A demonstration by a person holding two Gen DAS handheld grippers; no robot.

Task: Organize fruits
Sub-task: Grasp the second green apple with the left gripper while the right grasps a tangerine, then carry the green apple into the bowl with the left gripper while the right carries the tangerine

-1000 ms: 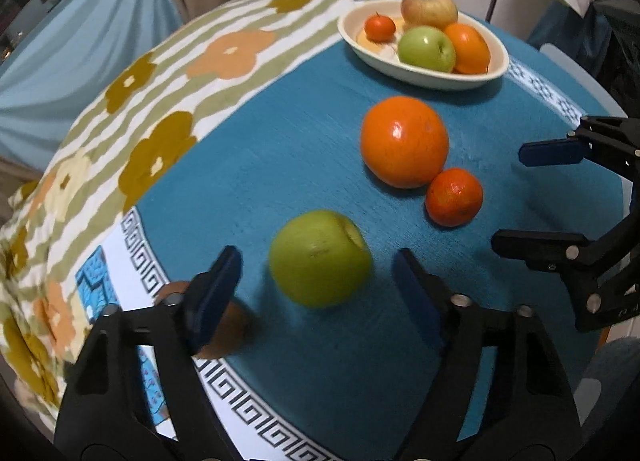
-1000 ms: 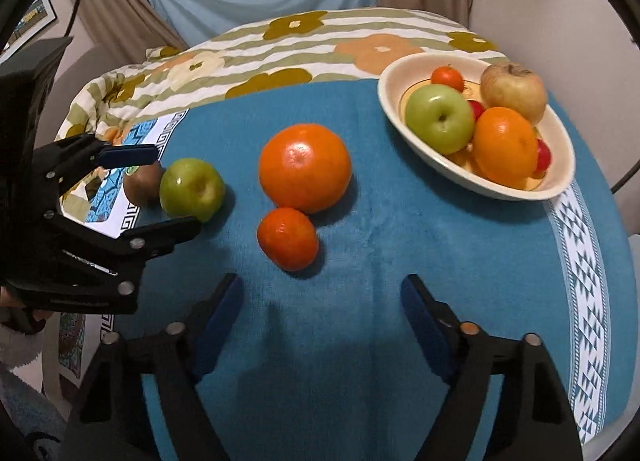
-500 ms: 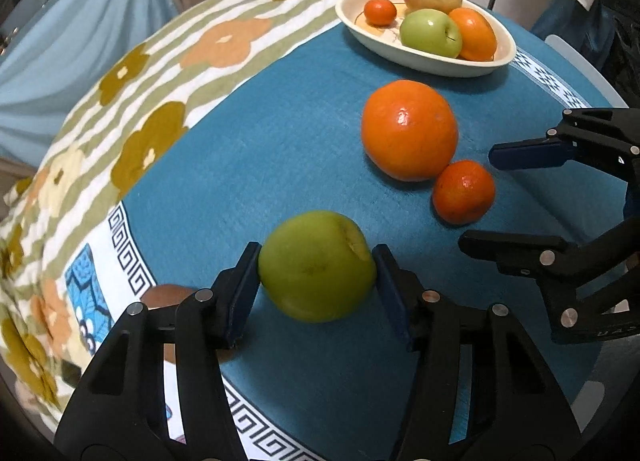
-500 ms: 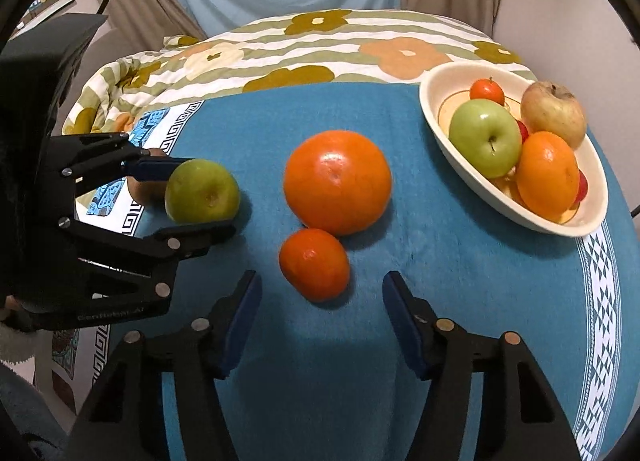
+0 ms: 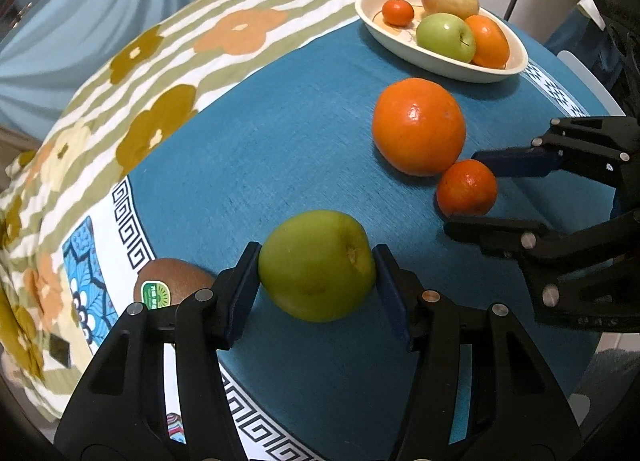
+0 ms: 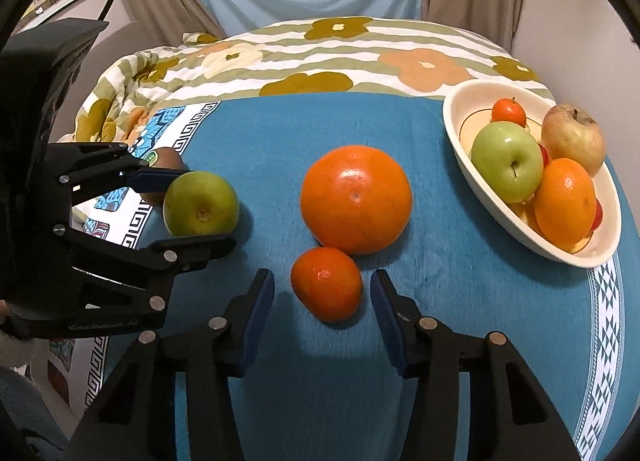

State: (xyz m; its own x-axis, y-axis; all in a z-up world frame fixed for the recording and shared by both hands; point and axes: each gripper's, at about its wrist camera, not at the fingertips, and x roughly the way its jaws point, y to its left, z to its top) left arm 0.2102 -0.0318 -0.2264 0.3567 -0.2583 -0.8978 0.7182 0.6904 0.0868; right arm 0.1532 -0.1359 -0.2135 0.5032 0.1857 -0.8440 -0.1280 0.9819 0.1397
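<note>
My left gripper (image 5: 316, 265) is shut on a green apple (image 5: 317, 264), also seen in the right wrist view (image 6: 201, 203), low over the blue cloth. My right gripper (image 6: 322, 293) is open, its fingers either side of a small tangerine (image 6: 327, 283) without touching it. A large orange (image 6: 356, 199) sits just behind the tangerine. A cream bowl (image 6: 456, 117) at the right holds a green apple, an orange, a reddish apple and a small tangerine. A brown kiwi (image 5: 170, 281) lies left of my left gripper.
The table is covered by a blue cloth (image 6: 280, 133) with a white patterned border. A floral striped blanket (image 6: 340, 57) lies beyond it. The table edge runs close on the left and near side.
My left gripper has closed on the green apple. My right gripper has moved forward and narrowed, so its fingers now flank the small tangerine.
</note>
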